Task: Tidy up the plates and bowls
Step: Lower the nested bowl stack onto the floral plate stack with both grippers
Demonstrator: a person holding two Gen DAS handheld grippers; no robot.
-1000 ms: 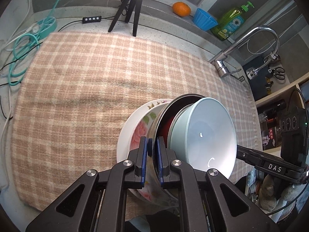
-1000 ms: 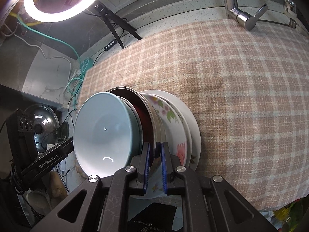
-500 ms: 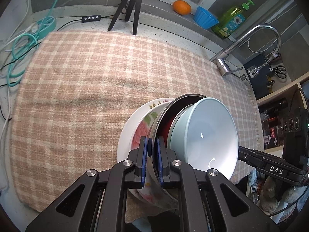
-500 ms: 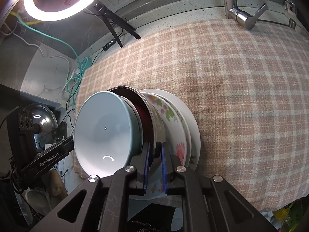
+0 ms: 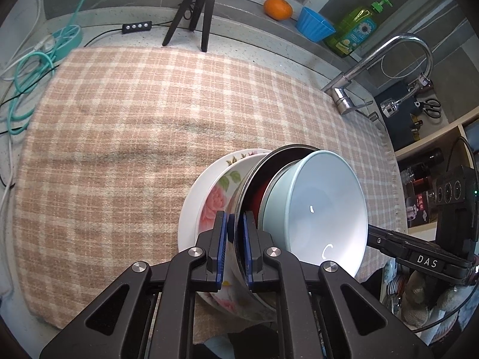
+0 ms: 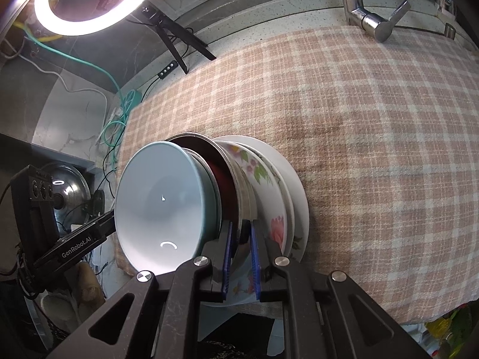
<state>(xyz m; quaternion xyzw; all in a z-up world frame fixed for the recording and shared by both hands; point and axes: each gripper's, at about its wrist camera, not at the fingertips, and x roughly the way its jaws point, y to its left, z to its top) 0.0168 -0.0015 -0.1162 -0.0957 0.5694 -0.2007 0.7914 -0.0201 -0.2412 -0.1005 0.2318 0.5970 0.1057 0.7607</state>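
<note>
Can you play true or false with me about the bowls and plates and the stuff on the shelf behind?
1. The pale blue bowl sits at the top of the stack. True.
2. The stack sits on a bare wooden table. False: it rests on a pink-and-cream checked cloth.
3. The left gripper pinches the rim of the shiny metal bowl. True.
4. The flat white plate is at the top of the stack. False: it is at the bottom, under the flowered bowl.
5. A round orange fruit lies beside a blue ribbed cup. True.
6. The right gripper holds a spoon. False: it holds the metal bowl's rim.
</note>
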